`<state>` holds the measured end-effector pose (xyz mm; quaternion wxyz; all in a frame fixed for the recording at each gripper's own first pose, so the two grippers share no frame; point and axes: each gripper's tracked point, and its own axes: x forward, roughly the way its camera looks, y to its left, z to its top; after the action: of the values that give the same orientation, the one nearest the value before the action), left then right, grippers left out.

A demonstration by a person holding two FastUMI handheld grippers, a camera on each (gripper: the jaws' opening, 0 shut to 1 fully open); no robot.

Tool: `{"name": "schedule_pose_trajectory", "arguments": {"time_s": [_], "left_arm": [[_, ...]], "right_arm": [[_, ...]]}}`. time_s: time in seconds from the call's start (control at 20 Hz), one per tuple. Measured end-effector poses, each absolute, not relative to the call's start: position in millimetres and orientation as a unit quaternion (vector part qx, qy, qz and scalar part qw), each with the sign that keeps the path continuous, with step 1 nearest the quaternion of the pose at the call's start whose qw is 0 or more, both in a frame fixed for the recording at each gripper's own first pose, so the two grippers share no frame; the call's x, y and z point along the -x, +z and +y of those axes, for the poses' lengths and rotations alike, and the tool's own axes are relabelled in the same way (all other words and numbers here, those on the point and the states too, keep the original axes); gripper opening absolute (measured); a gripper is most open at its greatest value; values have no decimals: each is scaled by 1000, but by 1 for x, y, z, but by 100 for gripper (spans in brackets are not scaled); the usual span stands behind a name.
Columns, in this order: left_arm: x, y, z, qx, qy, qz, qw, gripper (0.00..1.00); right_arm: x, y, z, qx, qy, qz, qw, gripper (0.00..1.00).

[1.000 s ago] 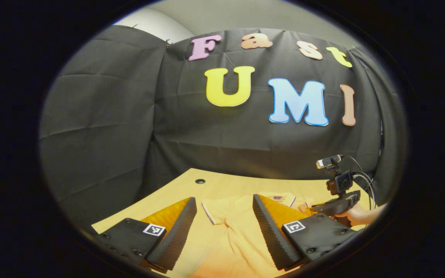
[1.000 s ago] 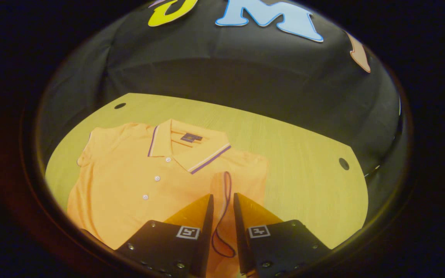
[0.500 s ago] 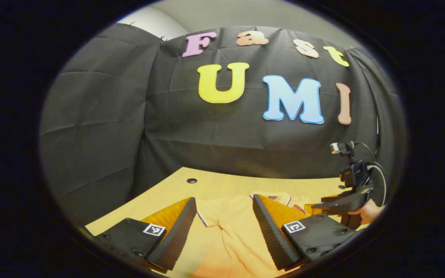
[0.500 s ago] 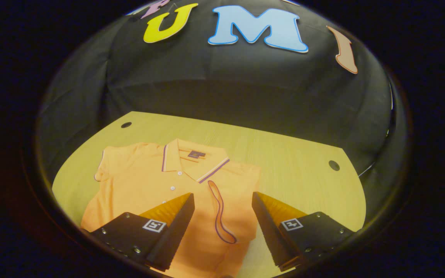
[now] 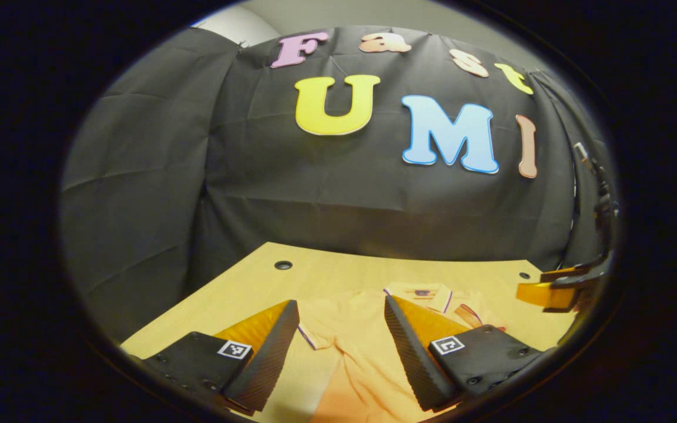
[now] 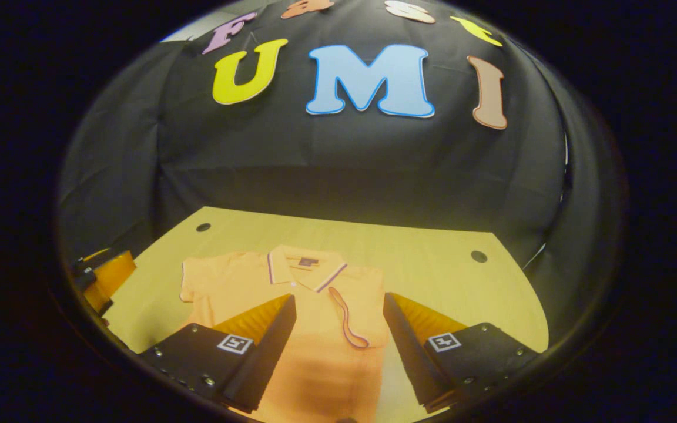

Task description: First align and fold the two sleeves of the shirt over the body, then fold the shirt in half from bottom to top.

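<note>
An orange polo shirt [image 6: 238, 285] lies flat on the wooden table [image 6: 432, 258], collar [image 6: 306, 270] toward the far wall. One sleeve is folded over the body, its purple-trimmed cuff [image 6: 347, 320] lying on the chest. The other sleeve [image 6: 188, 282] lies spread out to the side. My right gripper [image 6: 338, 298] hovers open above the folded sleeve, holding nothing. In the left gripper view, the shirt [image 5: 347, 338] lies below my open left gripper [image 5: 339, 302], with the spread sleeve's cuff [image 5: 309, 335] between the fingers. The right gripper [image 5: 559, 288] is at that view's far right edge.
The table has round holes near its far corners [image 6: 203, 227] [image 6: 479, 256]. The booth's black cloth wall stands just behind the table. The left gripper [image 6: 103, 279] is at the left edge of the right gripper view, beside the shirt.
My right gripper opened, let go of the folded sleeve and drew back and up from the shirt. The left gripper stayed open and shifted only slightly.
</note>
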<state>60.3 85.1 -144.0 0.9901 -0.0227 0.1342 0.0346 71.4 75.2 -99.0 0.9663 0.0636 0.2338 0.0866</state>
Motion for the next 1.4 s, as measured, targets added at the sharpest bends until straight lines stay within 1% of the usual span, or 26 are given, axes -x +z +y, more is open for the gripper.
{"name": "schedule_pose_trajectory", "arguments": {"time_s": [0.05,0.1,0.15,0.25,0.3,0.35,0.4,0.45,0.75,0.85,0.95,1.15,1.3,1.4], "left_arm": [[-70,-151,91,24,32,142,989,98],[-80,-162,96,28,29,148,988,95],[-91,-170,102,31,27,152,987,99],[-112,-186,116,30,28,159,986,99],[-122,-194,123,25,31,161,986,95],[-133,-202,130,19,34,165,985,95],[-142,-211,134,19,36,171,984,97],[-149,-221,138,23,37,181,983,94],[-190,-274,163,36,58,226,972,94],[-198,-295,169,36,64,250,965,94],[-205,-310,170,43,64,269,960,94],[-212,-330,168,41,63,289,954,94],[-220,-331,169,35,71,282,956,94],[-224,-334,165,24,70,285,956,94]], "right_arm": [[-65,-93,77,-68,79,230,968,93],[-59,-86,78,-71,70,227,969,93],[-54,-83,78,-71,62,225,970,92],[-43,-74,83,-69,51,222,971,92],[-38,-70,85,-66,48,219,972,92],[-32,-69,87,-61,47,219,973,92],[-28,-66,89,-55,48,216,974,94],[-24,-61,92,-53,48,213,974,95],[-6,-56,102,-48,47,214,975,94],[0,-60,102,-42,50,218,974,93],[7,-62,103,-39,51,223,973,94],[17,-71,113,-72,60,230,969,95],[20,-76,110,-84,67,239,965,94],[20,-77,103,-84,61,236,966,94]]}}
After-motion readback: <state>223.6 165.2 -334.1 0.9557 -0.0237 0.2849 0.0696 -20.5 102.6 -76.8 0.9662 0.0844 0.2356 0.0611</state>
